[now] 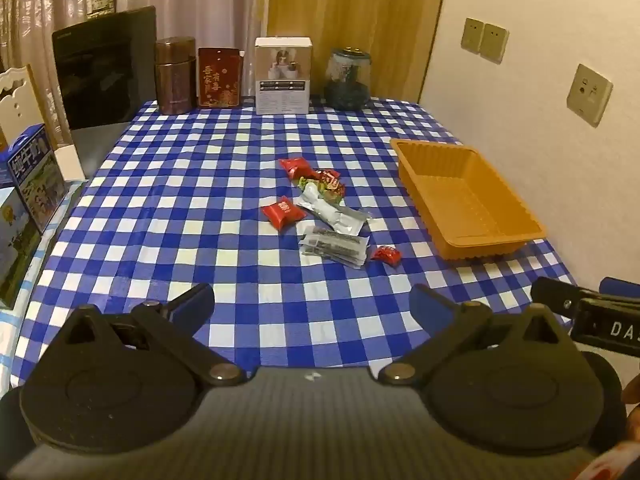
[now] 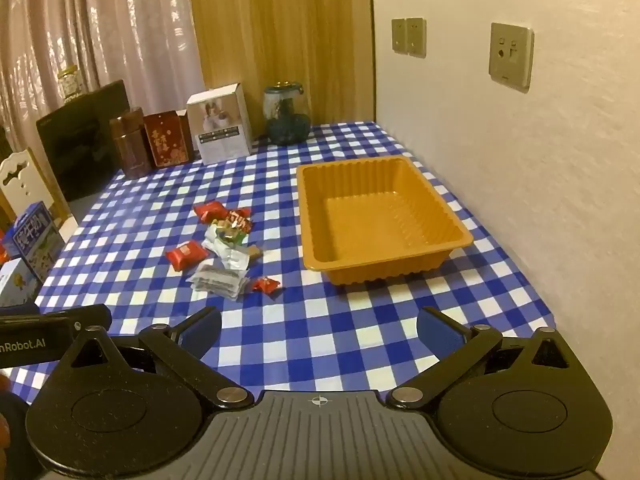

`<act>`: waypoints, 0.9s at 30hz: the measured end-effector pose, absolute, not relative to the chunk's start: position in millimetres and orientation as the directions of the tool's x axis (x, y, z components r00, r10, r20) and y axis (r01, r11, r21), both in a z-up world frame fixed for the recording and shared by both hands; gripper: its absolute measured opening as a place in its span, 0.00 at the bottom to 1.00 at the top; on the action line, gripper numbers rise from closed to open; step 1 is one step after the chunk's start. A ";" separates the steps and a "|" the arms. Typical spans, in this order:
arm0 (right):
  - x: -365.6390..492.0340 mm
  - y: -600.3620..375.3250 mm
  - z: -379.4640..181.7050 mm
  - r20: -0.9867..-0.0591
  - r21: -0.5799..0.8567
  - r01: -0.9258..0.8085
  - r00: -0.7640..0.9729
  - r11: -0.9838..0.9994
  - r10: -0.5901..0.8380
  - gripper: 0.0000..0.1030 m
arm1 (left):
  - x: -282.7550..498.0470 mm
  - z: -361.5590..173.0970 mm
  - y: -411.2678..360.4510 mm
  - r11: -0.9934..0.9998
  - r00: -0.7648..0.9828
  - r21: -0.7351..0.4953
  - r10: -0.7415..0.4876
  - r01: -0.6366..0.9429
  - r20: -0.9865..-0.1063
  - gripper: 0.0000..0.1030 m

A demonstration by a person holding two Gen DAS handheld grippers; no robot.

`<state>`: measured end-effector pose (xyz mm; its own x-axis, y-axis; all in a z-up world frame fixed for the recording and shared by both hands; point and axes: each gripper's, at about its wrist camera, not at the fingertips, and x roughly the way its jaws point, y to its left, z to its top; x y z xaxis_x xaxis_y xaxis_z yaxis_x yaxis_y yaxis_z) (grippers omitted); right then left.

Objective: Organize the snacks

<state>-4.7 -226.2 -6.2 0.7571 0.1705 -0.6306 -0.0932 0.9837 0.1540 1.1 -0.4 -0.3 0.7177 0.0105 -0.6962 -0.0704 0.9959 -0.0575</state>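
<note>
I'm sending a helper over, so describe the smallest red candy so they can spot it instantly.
On the blue checked tablecloth, find the orange tray. Left of it lies the snack pile; the small red candy sits alone at the pile's near edge, beside the clear packet.

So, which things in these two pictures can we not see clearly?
- Snack pile: both views too small to read wrappers; pieces overlap, exact count unclear.
- Blue cartons: left wrist view, cut off by the left edge.
- Right gripper: left wrist view shows only a part at the right edge.
- Glass jar: contents dark and blurred in both views.
</note>
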 end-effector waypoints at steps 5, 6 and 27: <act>-8.2 -221.9 -2.0 -0.631 0.134 -0.110 0.757 0.985 0.170 1.00 | 2.7 1.6 -3.1 0.995 0.730 -0.076 -0.002 -0.068 -0.683 1.00; -7.3 -223.0 -2.0 -0.631 0.131 -0.111 0.757 0.985 0.169 1.00 | 1.8 2.5 -3.5 0.995 0.733 -0.077 -0.003 -0.068 -0.680 1.00; -7.2 -226.2 -3.1 -0.631 0.120 -0.095 0.762 0.988 0.149 1.00 | -8.1 6.8 1.1 0.993 0.738 -0.102 -0.027 -0.057 -0.674 1.00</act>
<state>-7.2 -226.2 -3.1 0.7616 0.1493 -0.6306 -0.0947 0.9883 0.1196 -8.1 1.1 6.8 0.7378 -0.0268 -0.6744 -0.0575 0.9931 -0.1023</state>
